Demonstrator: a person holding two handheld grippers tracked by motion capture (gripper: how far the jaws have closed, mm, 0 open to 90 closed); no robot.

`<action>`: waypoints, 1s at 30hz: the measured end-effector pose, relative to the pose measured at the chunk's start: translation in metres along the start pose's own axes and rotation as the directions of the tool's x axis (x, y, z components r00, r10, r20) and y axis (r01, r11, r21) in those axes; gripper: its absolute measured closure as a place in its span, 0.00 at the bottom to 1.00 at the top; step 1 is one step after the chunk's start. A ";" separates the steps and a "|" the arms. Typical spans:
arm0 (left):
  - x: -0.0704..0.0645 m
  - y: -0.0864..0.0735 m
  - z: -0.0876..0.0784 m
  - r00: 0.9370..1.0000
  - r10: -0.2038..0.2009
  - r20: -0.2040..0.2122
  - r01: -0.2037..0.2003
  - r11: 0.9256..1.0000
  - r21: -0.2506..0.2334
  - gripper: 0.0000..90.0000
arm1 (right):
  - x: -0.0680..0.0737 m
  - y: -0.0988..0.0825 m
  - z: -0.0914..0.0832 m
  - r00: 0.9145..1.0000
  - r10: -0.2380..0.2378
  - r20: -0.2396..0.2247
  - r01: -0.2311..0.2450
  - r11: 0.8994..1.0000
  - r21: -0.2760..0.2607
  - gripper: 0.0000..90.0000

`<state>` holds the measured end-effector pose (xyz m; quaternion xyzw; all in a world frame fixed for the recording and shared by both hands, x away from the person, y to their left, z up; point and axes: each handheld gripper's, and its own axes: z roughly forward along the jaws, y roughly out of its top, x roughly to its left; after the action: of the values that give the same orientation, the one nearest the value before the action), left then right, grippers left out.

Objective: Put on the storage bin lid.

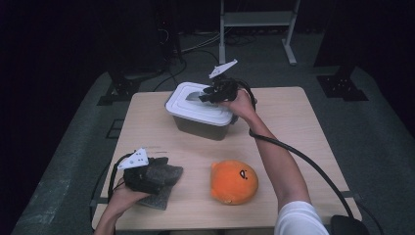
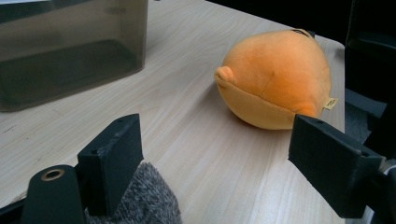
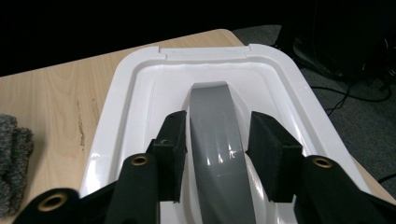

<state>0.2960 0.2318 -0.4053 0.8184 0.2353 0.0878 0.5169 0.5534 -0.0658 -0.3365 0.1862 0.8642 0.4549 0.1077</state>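
The grey handle (image 3: 217,140) lies between the right gripper (image 3: 217,156) jaws, seemingly touching.

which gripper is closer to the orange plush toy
Left. The left gripper sits over the grey cloth, a short way across the table from the orange plush toy. The right gripper is farther off, at the white lid's grey handle.

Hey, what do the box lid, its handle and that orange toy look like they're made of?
Lid: glossy white plastic, with sheen along its moulded rim. Handle: smooth grey plastic, showing bright reflections. Orange toy: soft plush fabric, matte and fuzzy, with a stitched seam and a small sewn tag; probably stuffed.
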 end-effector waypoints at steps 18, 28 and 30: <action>0.000 -0.001 -0.003 1.000 0.000 -0.008 0.000 1.000 -0.003 0.19 | 0.010 -0.008 -0.015 0.996 -0.077 -0.039 0.079 0.996 0.052 0.73; -0.003 0.001 -0.001 1.000 0.002 -0.004 -0.002 1.000 -0.008 0.19 | 0.018 -0.031 -0.048 0.993 -0.088 -0.083 0.093 0.994 0.052 0.73; -0.003 0.001 -0.001 1.000 0.001 -0.004 -0.001 1.000 -0.008 0.19 | 0.020 -0.035 -0.054 0.992 -0.090 -0.090 0.095 0.994 0.053 0.73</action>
<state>0.2932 0.2302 -0.4036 0.8163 0.2356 0.0908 0.5196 0.5082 -0.1160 -0.3351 0.1289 0.8883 0.4324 0.0851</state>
